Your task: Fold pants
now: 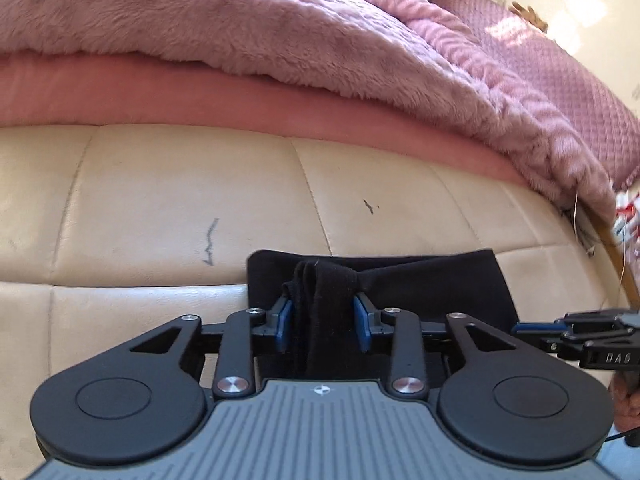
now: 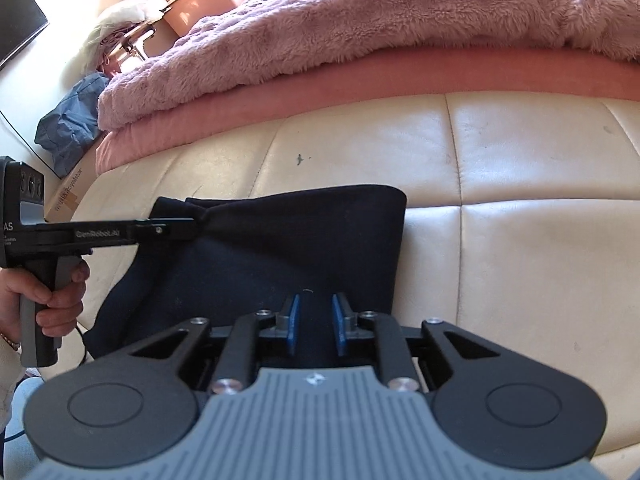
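The dark navy pants (image 2: pixel 280 248) lie folded into a compact stack on the cream leather bench (image 2: pixel 520 160). My left gripper (image 1: pixel 323 308) is shut on a bunched fold of the pants (image 1: pixel 320 312) at the stack's far left corner; it also shows in the right wrist view (image 2: pixel 188 226), held by a hand. My right gripper (image 2: pixel 316 312) sits over the near edge of the pants with its blue pads a little apart and dark fabric between them; whether it grips is unclear. It shows at the right edge of the left wrist view (image 1: pixel 520 327).
A fluffy pink blanket (image 1: pixel 240 28) and a pink mattress edge (image 1: pixel 200 92) rise right behind the bench. A blue bag (image 2: pixel 68 124), a cardboard box and clutter sit on the floor at left.
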`<state>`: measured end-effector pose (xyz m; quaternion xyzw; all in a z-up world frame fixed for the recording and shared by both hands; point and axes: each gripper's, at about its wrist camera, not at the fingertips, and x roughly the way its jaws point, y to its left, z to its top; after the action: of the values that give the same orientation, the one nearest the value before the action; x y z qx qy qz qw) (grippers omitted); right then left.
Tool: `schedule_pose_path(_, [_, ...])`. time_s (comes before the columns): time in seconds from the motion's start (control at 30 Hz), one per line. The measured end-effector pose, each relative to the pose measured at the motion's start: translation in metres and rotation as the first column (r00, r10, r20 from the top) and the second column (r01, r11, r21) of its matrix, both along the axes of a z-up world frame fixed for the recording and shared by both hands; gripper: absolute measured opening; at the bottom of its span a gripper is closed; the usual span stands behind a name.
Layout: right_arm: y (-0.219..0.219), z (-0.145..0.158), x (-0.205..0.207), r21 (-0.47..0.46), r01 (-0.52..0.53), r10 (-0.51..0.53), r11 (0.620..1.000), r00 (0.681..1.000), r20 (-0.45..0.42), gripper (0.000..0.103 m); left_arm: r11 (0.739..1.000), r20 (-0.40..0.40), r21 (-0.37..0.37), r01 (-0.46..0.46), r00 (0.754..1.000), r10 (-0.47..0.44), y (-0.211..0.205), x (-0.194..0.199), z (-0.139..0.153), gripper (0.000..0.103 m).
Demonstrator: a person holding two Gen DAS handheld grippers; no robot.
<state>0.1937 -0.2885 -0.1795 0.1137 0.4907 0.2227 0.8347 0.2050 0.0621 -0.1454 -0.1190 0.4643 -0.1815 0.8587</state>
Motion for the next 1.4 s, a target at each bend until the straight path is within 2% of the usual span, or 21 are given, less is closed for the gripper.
schedule_pose_path(0.17, [-0.005, 0.014, -0.003, -0.032, -0.002, 0.003, 0.999, 0.999, 0.047, 0.015, 0.99, 0.084, 0.058, -0.126, 0.989, 0.12, 0.013, -0.012, 0.032, 0.045])
schedule_pose_path(0.23, [-0.008, 0.019, -0.002, -0.038, 0.012, -0.009, 0.999, 0.997, 0.072, 0.015, 0.991, 0.099, 0.045, -0.124, 0.988, 0.119, 0.012, -0.02, 0.04, 0.043])
schedule_pose_path(0.3, [-0.008, 0.021, 0.002, -0.061, 0.025, -0.019, 0.998, 0.995, 0.096, 0.014, 0.995, 0.133, 0.044, -0.087, 0.988, 0.081, 0.0, -0.032, 0.046, 0.038])
schedule_pose_path(0.4, [-0.003, 0.019, 0.013, -0.084, 0.028, -0.018, 0.996, 0.992, 0.122, 0.011, 0.991, 0.174, 0.123, -0.046, 0.984, 0.024, -0.028, -0.043, 0.039, 0.029])
schedule_pose_path(0.43, [0.001, 0.018, 0.016, -0.099, 0.023, -0.01, 0.995, 0.991, 0.13, 0.011, 0.987, 0.167, 0.155, -0.037, 0.986, 0.011, -0.036, -0.042, 0.032, 0.027])
schedule_pose_path(0.47, [0.005, 0.016, 0.021, -0.118, 0.018, -0.001, 0.993, 0.99, 0.141, 0.011, 0.983, 0.15, 0.181, -0.035, 0.989, 0.007, -0.041, -0.039, 0.024, 0.02])
schedule_pose_path(0.53, [0.012, 0.011, 0.029, -0.151, 0.011, 0.012, 0.989, 0.988, 0.151, 0.009, 0.975, 0.131, 0.212, -0.064, 0.991, 0.037, -0.045, -0.031, 0.011, 0.015])
schedule_pose_path(0.63, [0.016, 0.002, 0.043, -0.19, 0.029, 0.0, 0.981, 0.989, 0.15, 0.006, 0.977, 0.121, 0.184, -0.104, 0.989, 0.082, -0.039, -0.018, 0.003, 0.01])
schedule_pose_path(0.8, [0.017, -0.017, 0.061, -0.195, 0.04, -0.016, 0.98, 0.993, 0.121, 0.0, 0.977, 0.118, 0.183, -0.111, 0.989, 0.09, -0.037, -0.004, -0.003, 0.007])
schedule_pose_path(0.87, [0.02, -0.018, 0.064, -0.222, 0.03, -0.001, 0.975, 0.991, 0.131, 0.0, 0.978, 0.117, 0.174, -0.119, 0.988, 0.1, -0.036, -0.002, -0.002, 0.007])
schedule_pose_path(0.97, [0.018, -0.014, 0.067, -0.209, 0.044, -0.019, 0.977, 0.993, 0.12, 0.0, 0.98, 0.107, 0.151, -0.132, 0.987, 0.116, -0.031, -0.007, 0.01, 0.007])
schedule_pose_path(1.07, [0.012, 0.0, 0.052, -0.177, 0.062, -0.039, 0.982, 0.991, 0.131, 0.005, 0.983, 0.143, 0.144, -0.112, 0.985, 0.092, -0.028, -0.027, 0.03, 0.011])
schedule_pose_path(1.2, [0.01, 0.02, 0.006, -0.149, 0.033, -0.009, 0.988, 0.987, 0.159, 0.008, 0.988, 0.154, 0.146, -0.054, 0.988, 0.031, -0.026, -0.062, 0.046, 0.011])
schedule_pose_path(1.4, [0.012, 0.033, -0.065, -0.177, -0.016, 0.045, 0.984, 0.985, 0.165, 0.008, 0.982, 0.114, 0.189, -0.007, 0.993, -0.015, -0.033, -0.108, 0.036, 0.011])
